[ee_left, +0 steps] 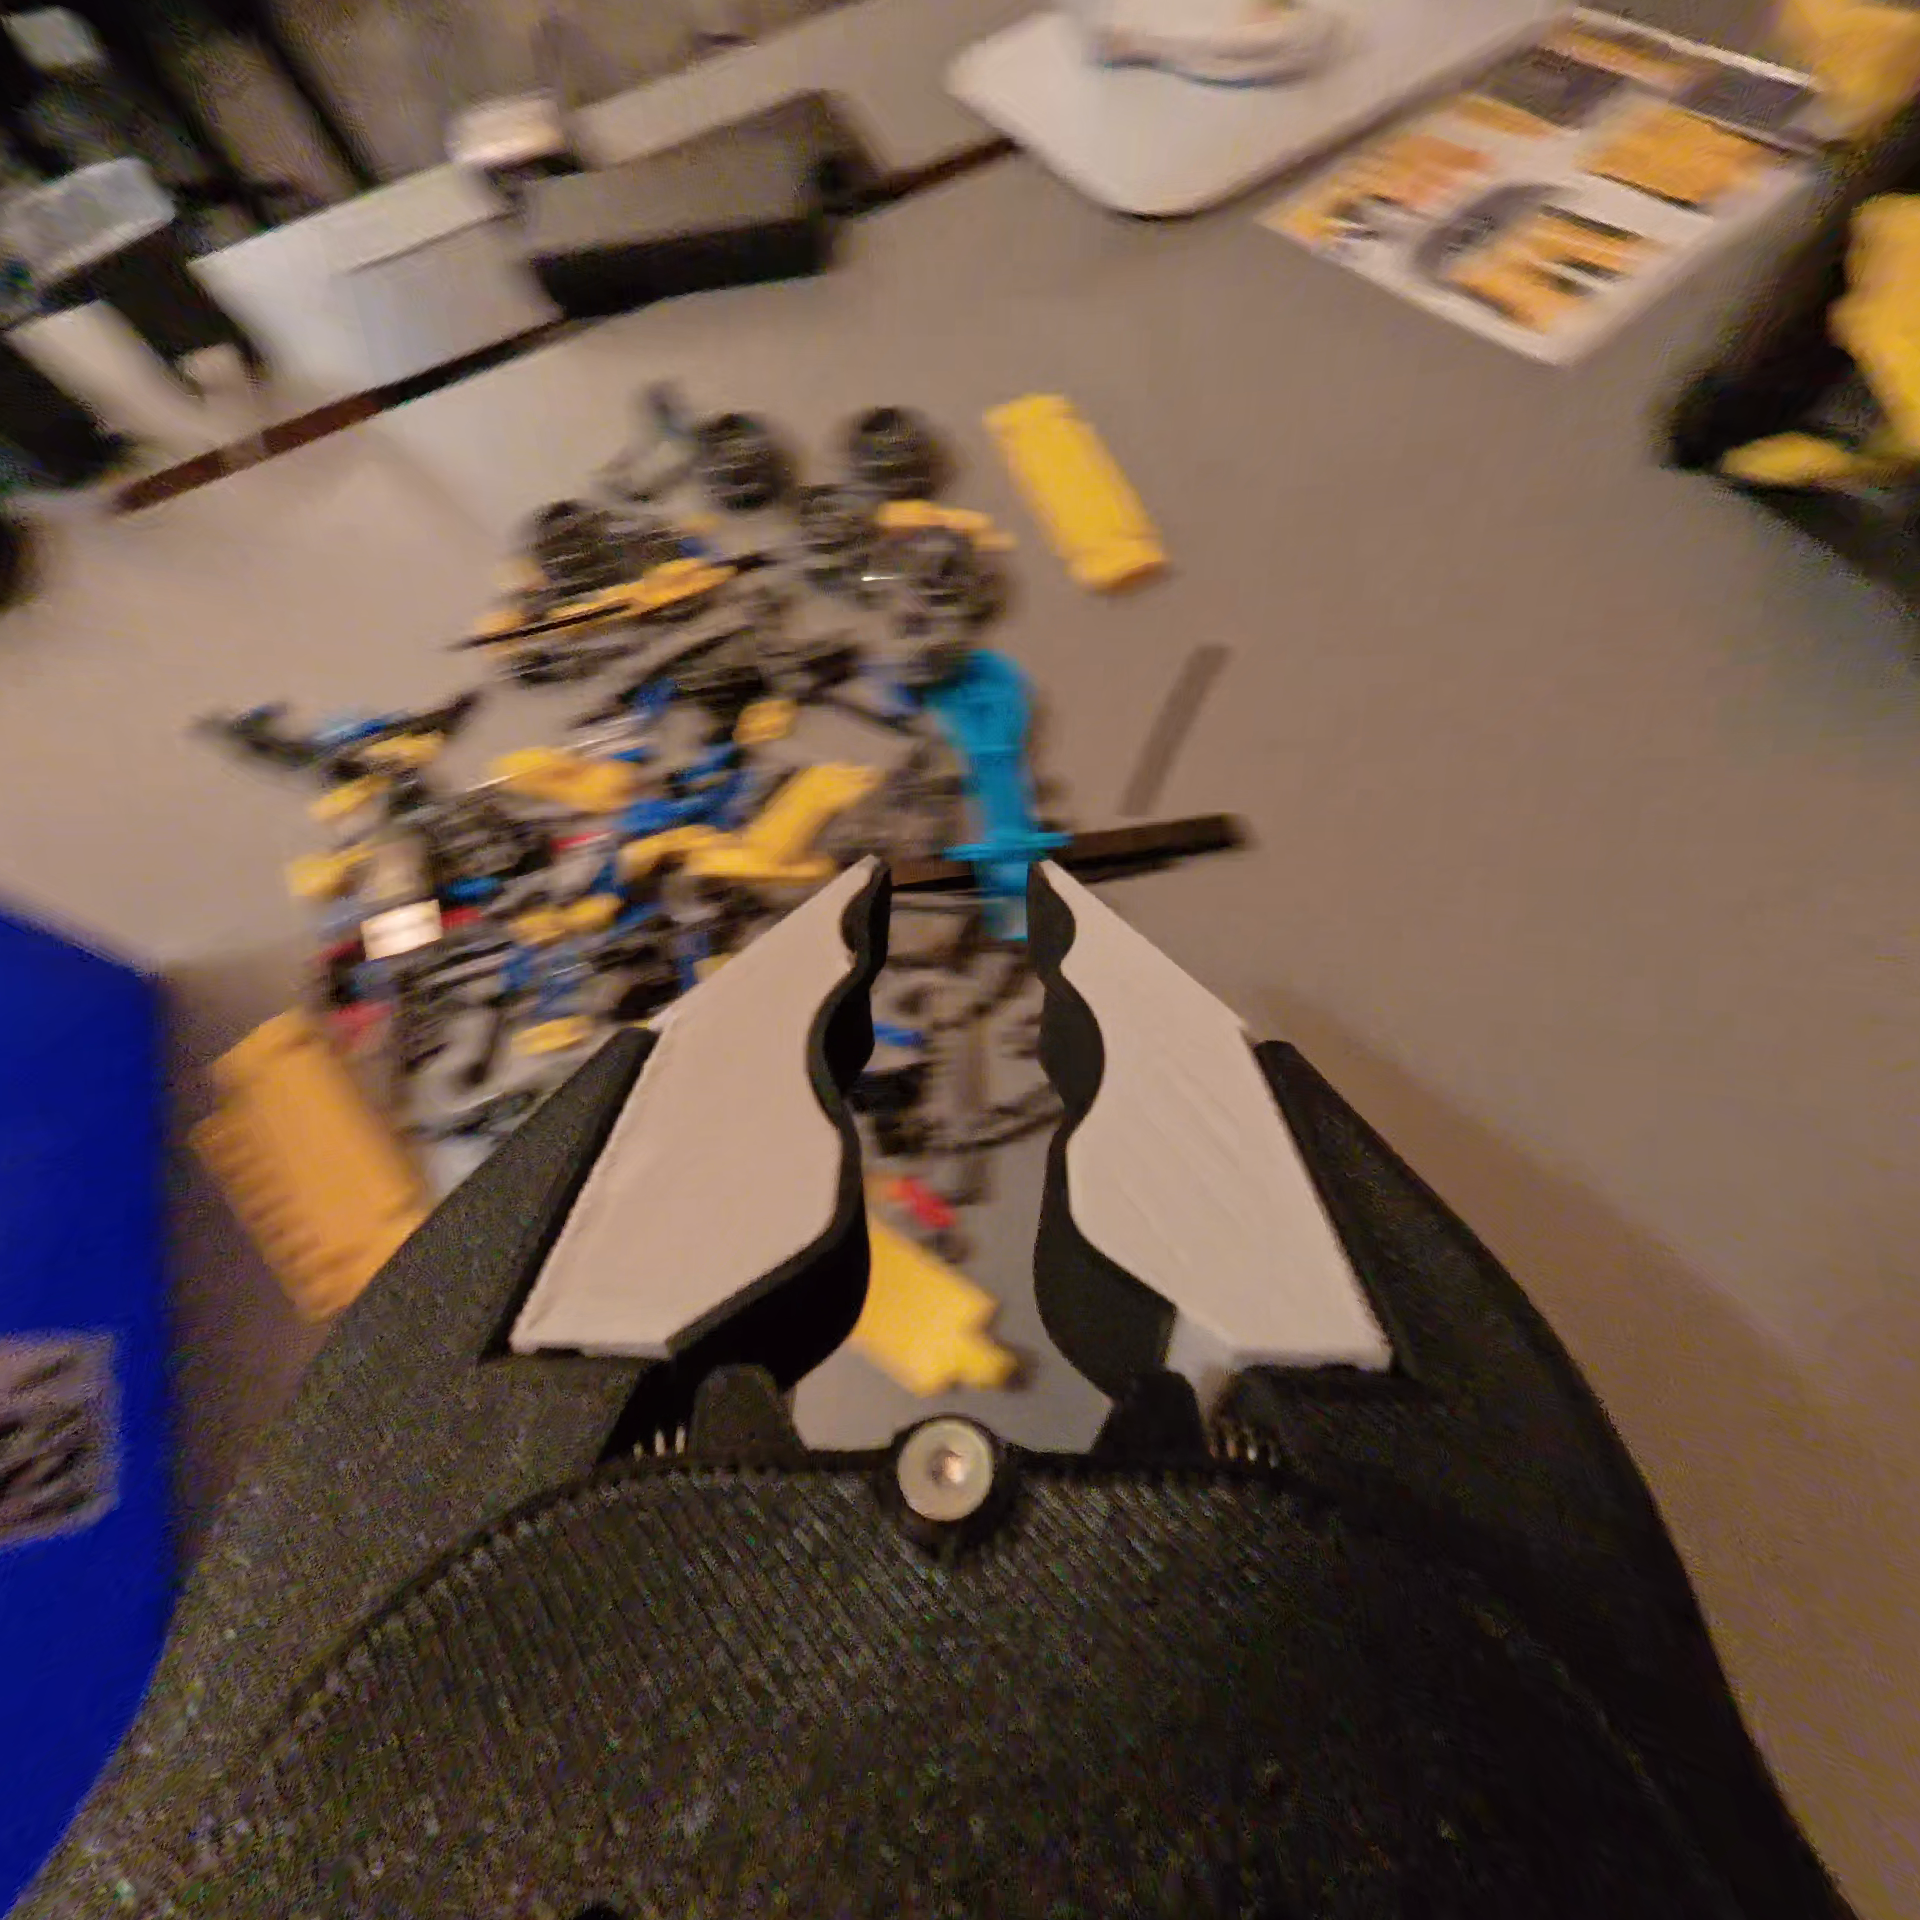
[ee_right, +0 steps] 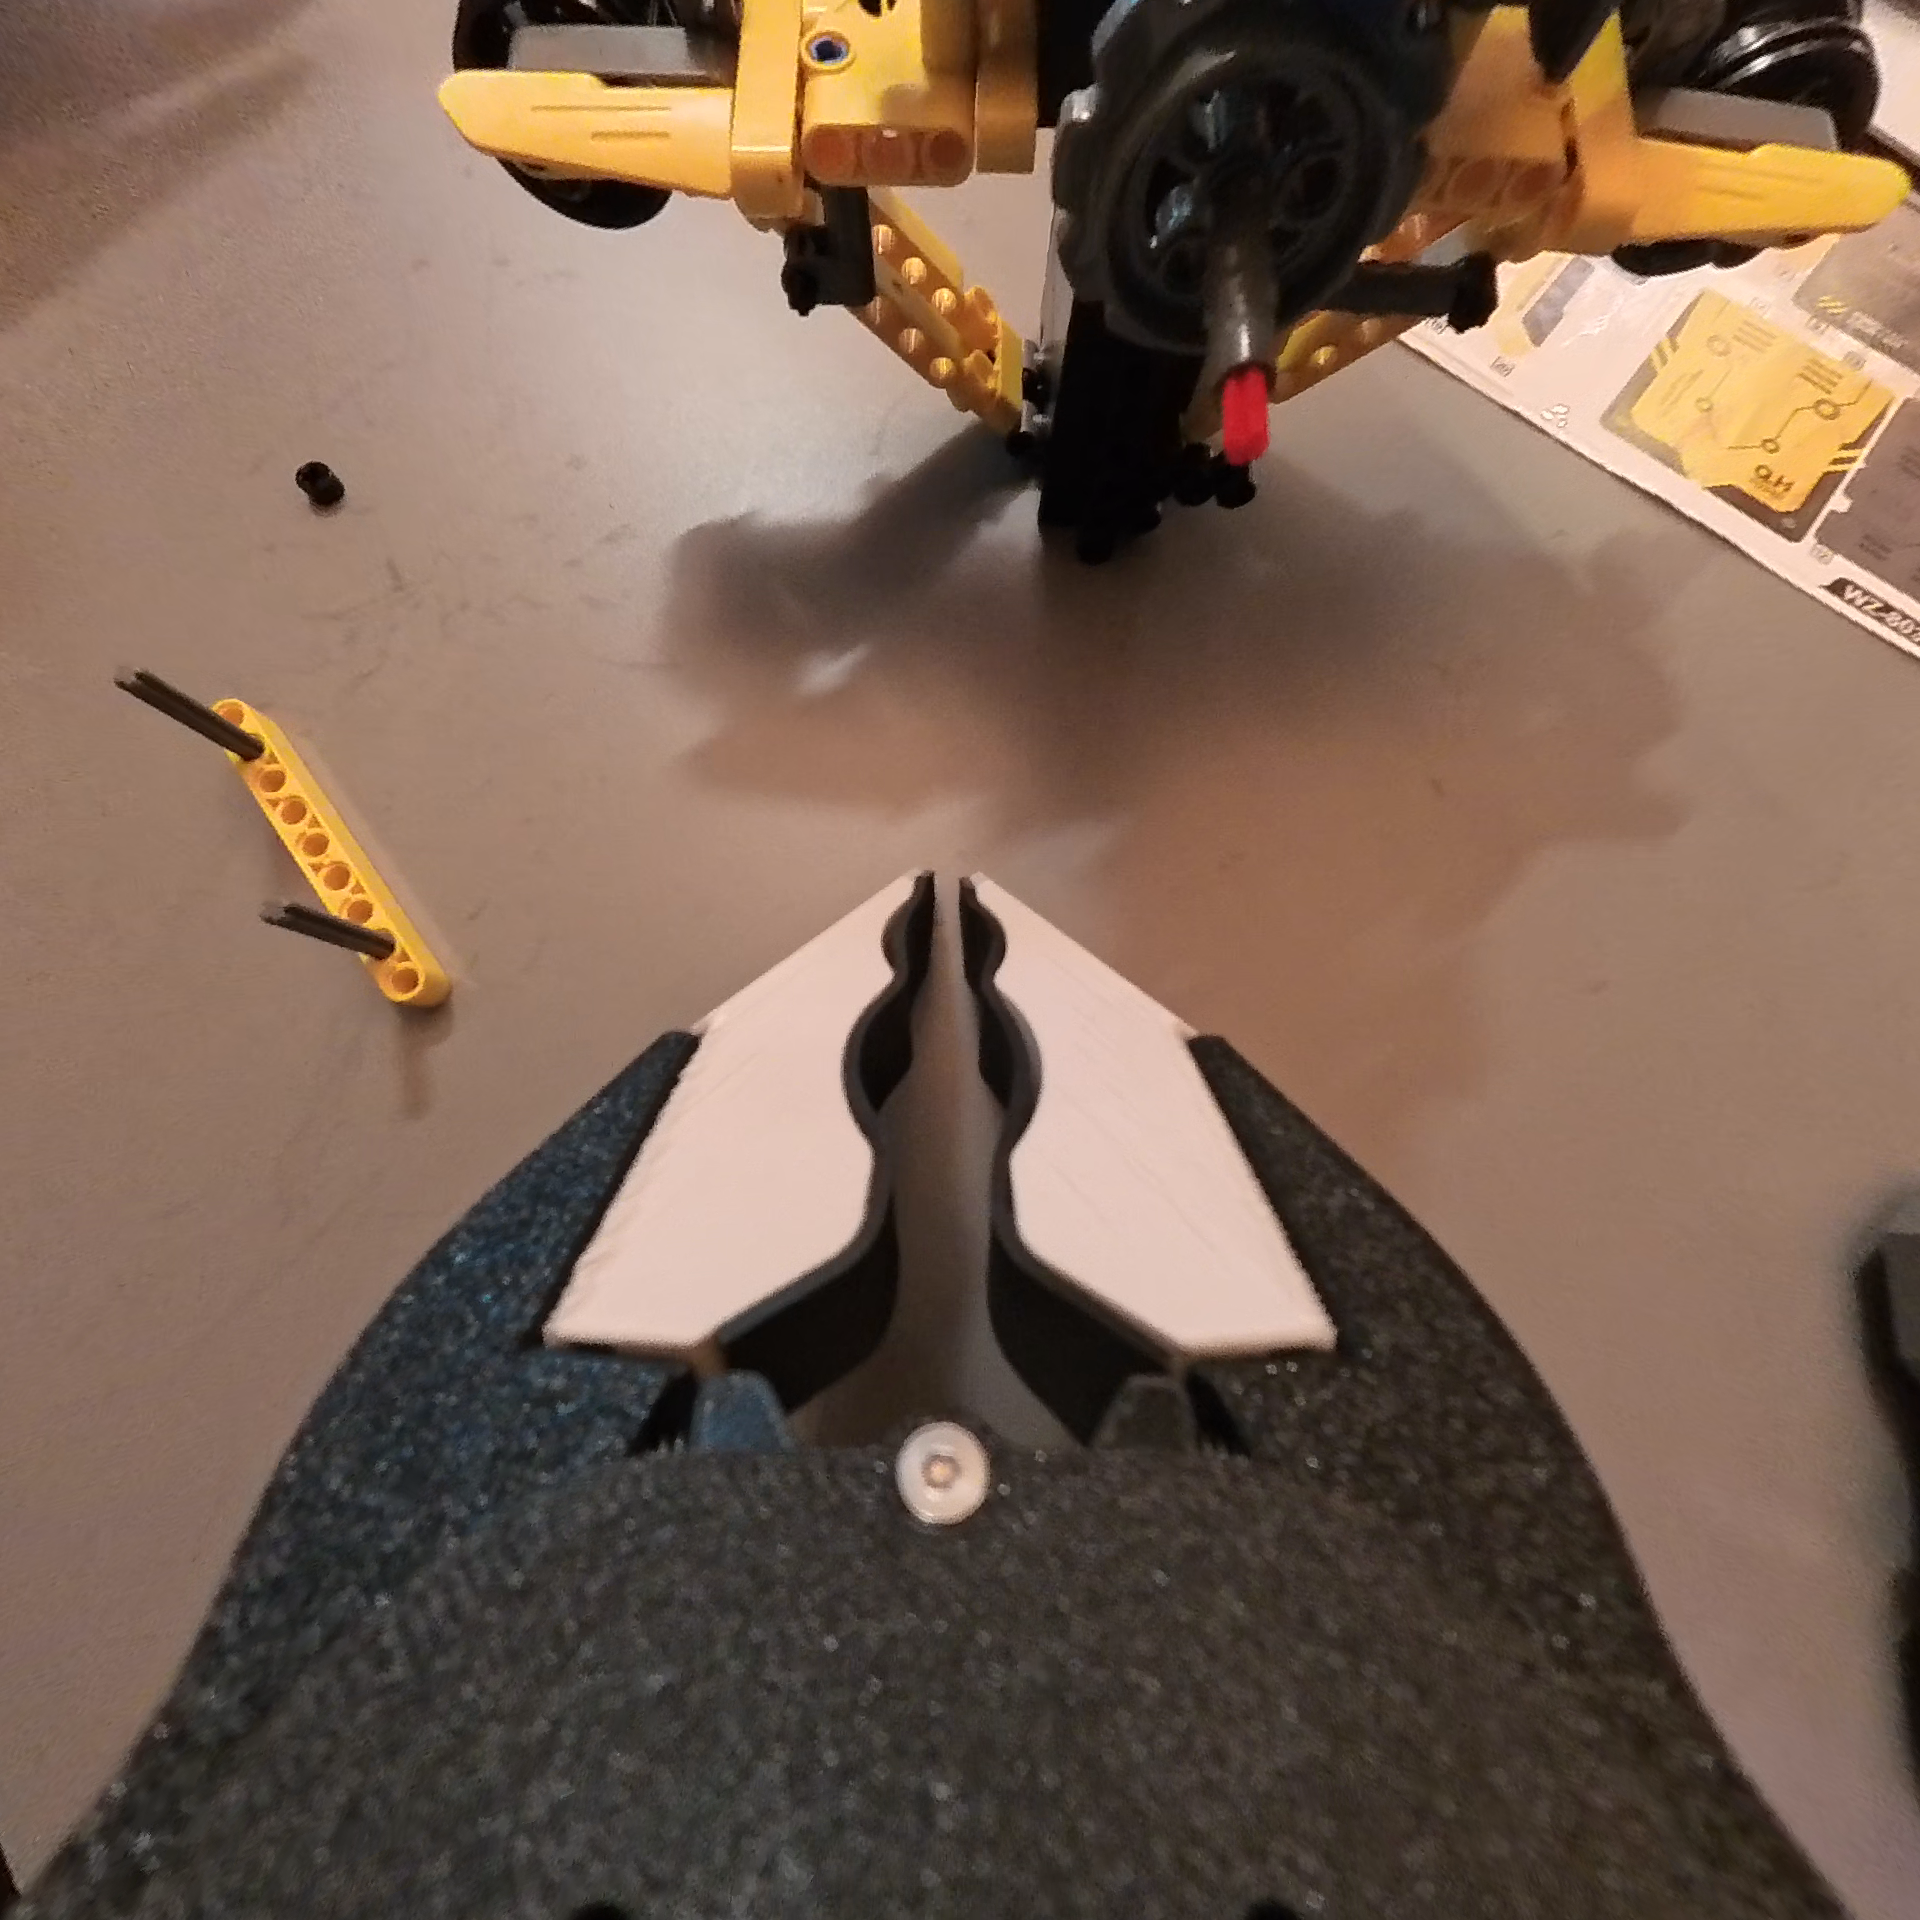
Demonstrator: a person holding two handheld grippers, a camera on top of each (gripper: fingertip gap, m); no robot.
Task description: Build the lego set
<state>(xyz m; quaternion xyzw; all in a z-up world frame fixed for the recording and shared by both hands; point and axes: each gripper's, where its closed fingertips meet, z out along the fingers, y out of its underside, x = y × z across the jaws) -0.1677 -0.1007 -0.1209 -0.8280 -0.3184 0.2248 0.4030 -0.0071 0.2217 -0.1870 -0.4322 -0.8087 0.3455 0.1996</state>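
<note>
In the left wrist view, my left gripper [ee_left: 961, 883] holds a thin black axle [ee_left: 1143, 840] crosswise at its fingertips. A light blue piece [ee_left: 987, 758] sits on the axle and sticks up. The jaws stand a little apart around it. They hang above a blurred pile of yellow, blue and black building-toy parts [ee_left: 644, 790]. In the right wrist view, my right gripper [ee_right: 948, 883] is shut and empty, low over the grey table [ee_right: 520, 520]. A yellow and black toy model [ee_right: 1143, 208] with a wheel and a red pin [ee_right: 1244, 403] stands ahead of it, apart from the fingertips.
A yellow holed beam with two black axles [ee_right: 322, 842] and a small black bush [ee_right: 320, 483] lie to the left. An instruction sheet [ee_right: 1714, 416] lies at the right, also in the left wrist view [ee_left: 1538, 187]. A blue box [ee_left: 73, 1299], a white tray [ee_left: 1195, 104] and a black case [ee_left: 686, 208] border the pile. About 35 cm separates my left fingertips from my right. The right gripper is farther from the light blue piece [ee_left: 987, 758], some 35 cm, than the left, some 9 cm.
</note>
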